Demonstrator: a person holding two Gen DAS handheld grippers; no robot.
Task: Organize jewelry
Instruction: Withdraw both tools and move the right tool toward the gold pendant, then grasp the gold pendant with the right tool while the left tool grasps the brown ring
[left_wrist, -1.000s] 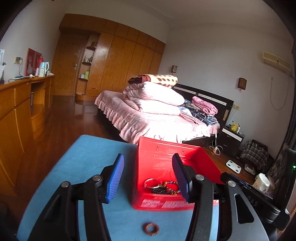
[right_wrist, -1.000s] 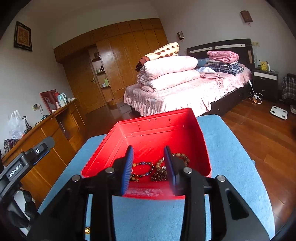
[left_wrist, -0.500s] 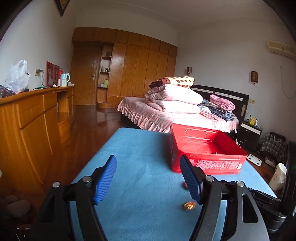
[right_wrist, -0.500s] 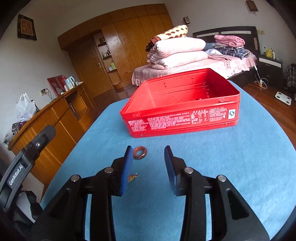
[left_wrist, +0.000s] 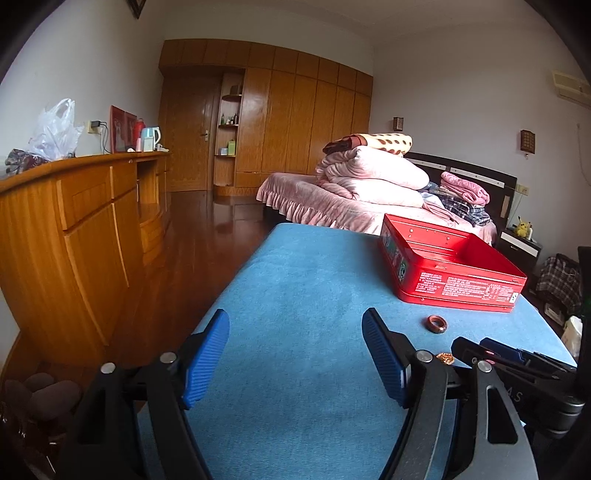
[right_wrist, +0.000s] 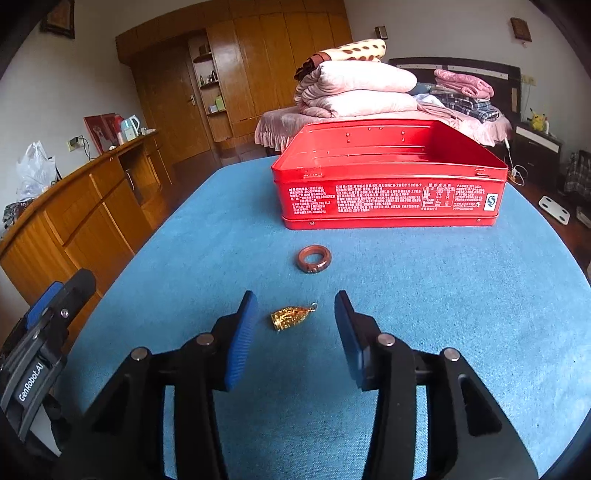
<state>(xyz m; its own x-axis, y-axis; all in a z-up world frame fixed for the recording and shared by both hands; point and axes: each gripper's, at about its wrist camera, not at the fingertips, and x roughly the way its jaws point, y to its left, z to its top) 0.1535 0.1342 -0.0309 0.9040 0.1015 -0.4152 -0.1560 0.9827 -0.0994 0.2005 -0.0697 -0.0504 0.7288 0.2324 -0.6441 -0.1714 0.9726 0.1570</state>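
Observation:
A gold pendant (right_wrist: 290, 317) lies on the blue tablecloth (right_wrist: 443, 295) between the blue pads of my open right gripper (right_wrist: 295, 314), untouched. A brown ring (right_wrist: 314, 258) lies beyond it, in front of the open red tin box (right_wrist: 388, 199). In the left wrist view my left gripper (left_wrist: 295, 334) is open and empty over bare cloth. The ring (left_wrist: 436, 324), the pendant (left_wrist: 445, 357) and the red box (left_wrist: 458, 277) are to its right. The box's contents are hidden by its wall.
A wooden sideboard (left_wrist: 74, 221) runs along the left of the table. A bed with folded quilts (right_wrist: 354, 88) stands behind the box. The table edge drops to wood floor (left_wrist: 199, 229) on the left and far side.
Both grippers have pulled back from above the red box and dropped low to the table. The right gripper has opened wider, and its pads now flank the gold pendant.

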